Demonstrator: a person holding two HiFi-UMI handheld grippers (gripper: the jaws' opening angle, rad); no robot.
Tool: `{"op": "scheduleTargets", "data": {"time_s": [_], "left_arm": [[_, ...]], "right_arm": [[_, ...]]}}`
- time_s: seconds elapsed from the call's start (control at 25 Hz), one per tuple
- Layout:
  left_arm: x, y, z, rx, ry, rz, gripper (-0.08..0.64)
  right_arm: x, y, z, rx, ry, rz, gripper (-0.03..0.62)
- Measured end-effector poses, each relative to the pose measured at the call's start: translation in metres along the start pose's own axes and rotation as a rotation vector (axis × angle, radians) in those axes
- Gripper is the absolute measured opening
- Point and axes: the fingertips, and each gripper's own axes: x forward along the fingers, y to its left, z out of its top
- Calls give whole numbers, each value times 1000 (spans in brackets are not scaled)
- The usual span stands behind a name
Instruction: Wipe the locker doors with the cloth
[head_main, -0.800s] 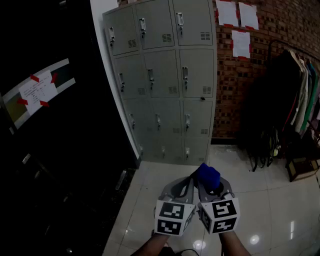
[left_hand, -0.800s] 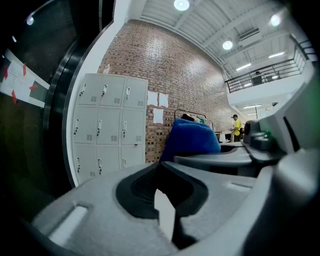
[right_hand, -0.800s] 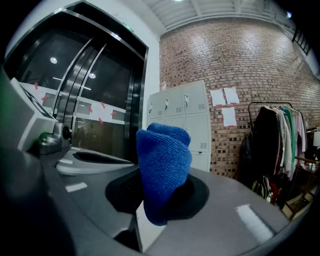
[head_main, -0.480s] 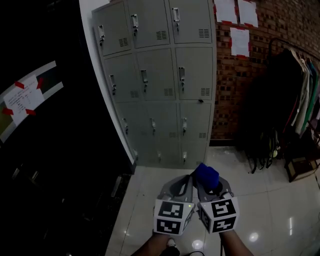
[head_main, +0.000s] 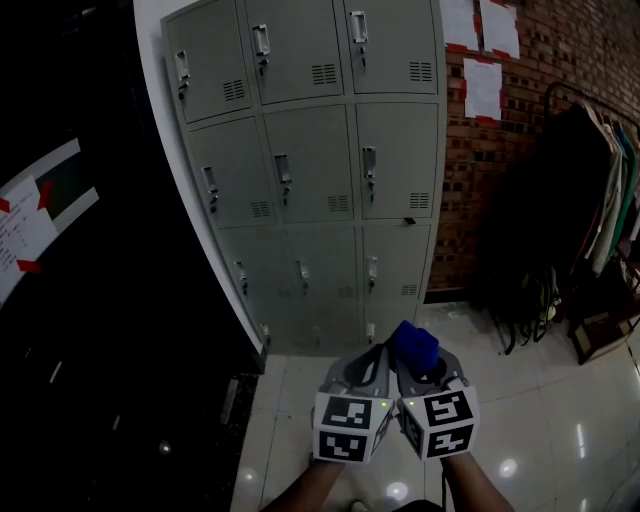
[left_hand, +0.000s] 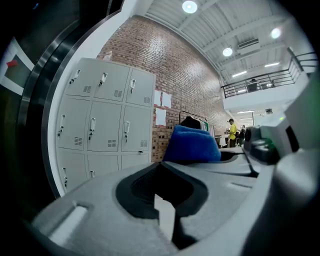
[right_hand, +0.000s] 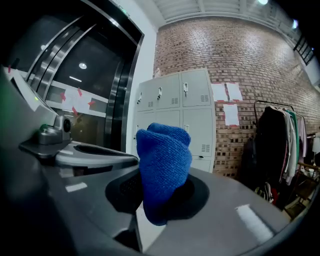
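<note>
Low at the near edge of the head view, both tools are held side by side, marker cubes almost touching. Right tool (head_main: 421, 364): jaws clamped on the blue cloth (head_main: 413, 346), which bunches up and forward past the tips. Left tool (head_main: 372, 362): jaws drawn together, nothing between them, only a sliver of pale floor (head_main: 540, 400) showing through. Beyond the tips, a stretch of bare tile. Then the locker doors (head_main: 320, 160), well apart from the cloth, straight ahead and slightly left, standing upright in rows that rise above tool height; the bottom row is nearest. Judgement: the cloth hand must carry forward and up before any wiping starts; no contact yet. Farther right, brick wall (head_main: 480, 190) and hanging clothes (head_main: 590, 200).
</note>
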Motion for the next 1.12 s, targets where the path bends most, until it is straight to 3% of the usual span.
{"op": "scheduleTargets", "data": {"time_s": [0.52,1.12], "left_arm": [[70,53,13,9,-12,0,0],[258,137,57,15,-28,132,0]], "right_arm": [[87,-27,10,1,-14,-12,83],[270,-133,42,-25,-54,105,83]]}}
